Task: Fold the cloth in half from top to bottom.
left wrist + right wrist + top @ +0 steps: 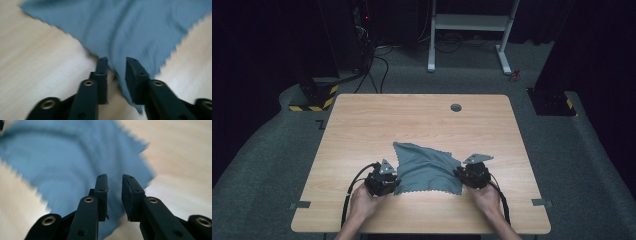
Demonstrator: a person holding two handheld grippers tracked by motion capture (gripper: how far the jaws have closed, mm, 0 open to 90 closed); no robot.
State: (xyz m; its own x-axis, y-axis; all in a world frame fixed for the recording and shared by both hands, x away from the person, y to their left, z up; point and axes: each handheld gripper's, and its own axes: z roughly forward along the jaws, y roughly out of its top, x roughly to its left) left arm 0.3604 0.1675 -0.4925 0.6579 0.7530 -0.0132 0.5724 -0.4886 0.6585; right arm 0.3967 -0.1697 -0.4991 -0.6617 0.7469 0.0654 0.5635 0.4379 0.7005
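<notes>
A grey-blue cloth (427,167) with zigzag edges lies rumpled on the wooden table (412,120), near its front middle. My left gripper (396,185) sits at the cloth's near left corner. In the left gripper view that gripper (117,61) stands open by a narrow gap, and the corner of the cloth (125,30) runs down between the jaws. My right gripper (460,175) is at the cloth's near right corner. The right gripper view shows it (115,178) open by a similar gap, low over the blurred cloth (62,157).
A round cable hole (456,107) sits near the table's far edge. Grey tape tabs (300,205) mark the front corners. Beyond the table stand a white desk frame (469,22) and a yellow-black striped base (317,97) on grey carpet.
</notes>
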